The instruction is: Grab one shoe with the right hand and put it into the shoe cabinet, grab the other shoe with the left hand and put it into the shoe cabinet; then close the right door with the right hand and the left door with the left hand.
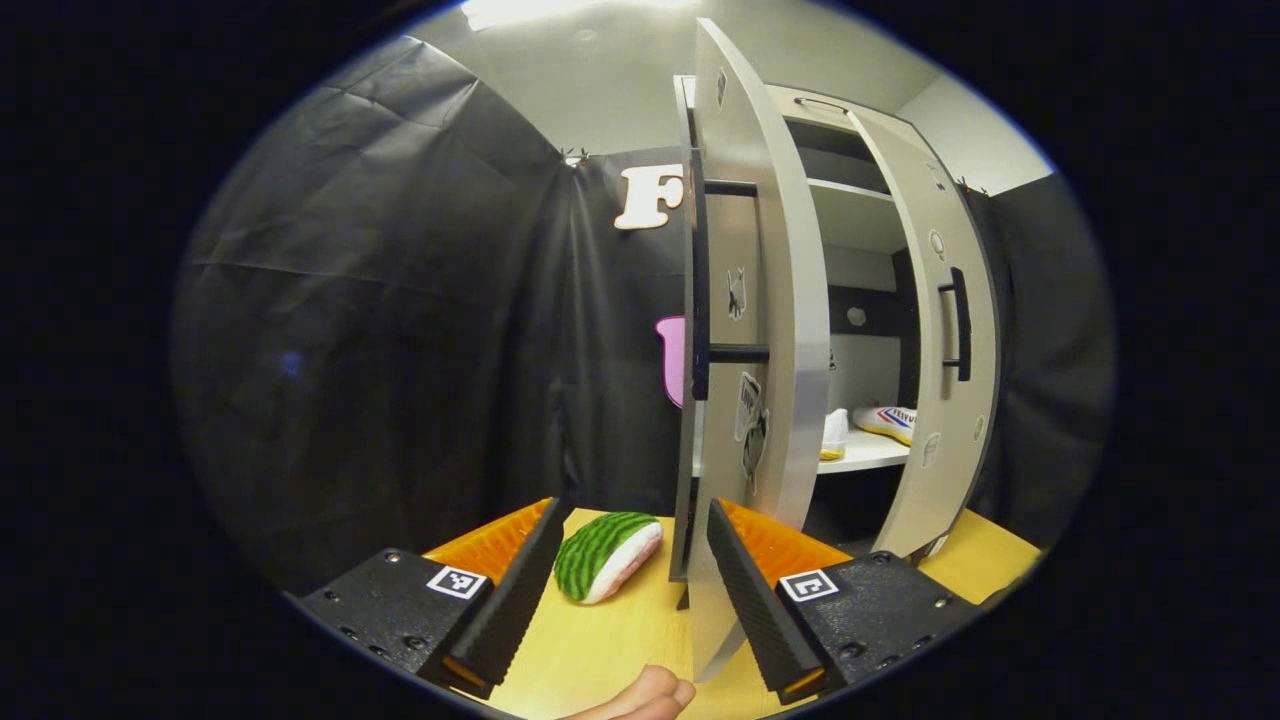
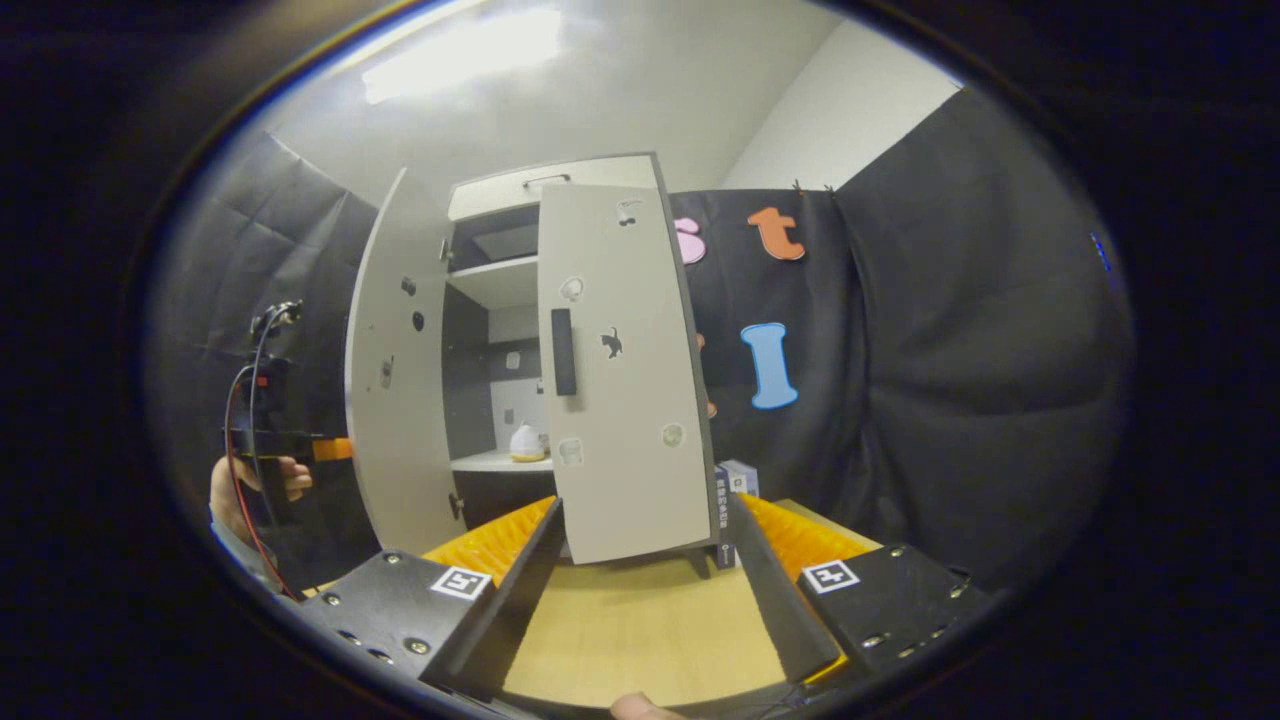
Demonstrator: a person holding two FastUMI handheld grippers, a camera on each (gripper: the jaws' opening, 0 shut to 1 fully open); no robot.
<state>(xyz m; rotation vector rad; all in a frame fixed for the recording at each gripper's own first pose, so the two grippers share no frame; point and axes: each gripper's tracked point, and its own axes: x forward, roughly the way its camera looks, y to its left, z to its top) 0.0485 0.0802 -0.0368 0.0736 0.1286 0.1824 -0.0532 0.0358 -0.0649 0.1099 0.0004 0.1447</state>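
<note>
The white shoe cabinet (image 1: 860, 215) stands on the wooden table with both doors ajar. Two white shoes (image 1: 888, 420) rest on its lower shelf; one shoe (image 2: 527, 443) shows through the door gap in the right gripper view. My left gripper (image 1: 640, 590) is open, and the left door (image 1: 775, 330) stands edge-on just ahead, by its right-hand finger (image 1: 760, 600). The door's black handle (image 1: 700, 290) faces left. My right gripper (image 2: 640, 600) is open, close in front of the right door (image 2: 620, 400), below its handle (image 2: 563, 350). Farther left, a hand holds the left gripper (image 2: 290, 445) beside the left door (image 2: 385, 400).
A watermelon-patterned plush (image 1: 607, 555) lies on the table (image 1: 600, 640) left of the cabinet. A small box (image 2: 735, 480) stands behind the right door. Black cloth walls close in on both sides. A fingertip (image 1: 650, 695) shows at the bottom edge.
</note>
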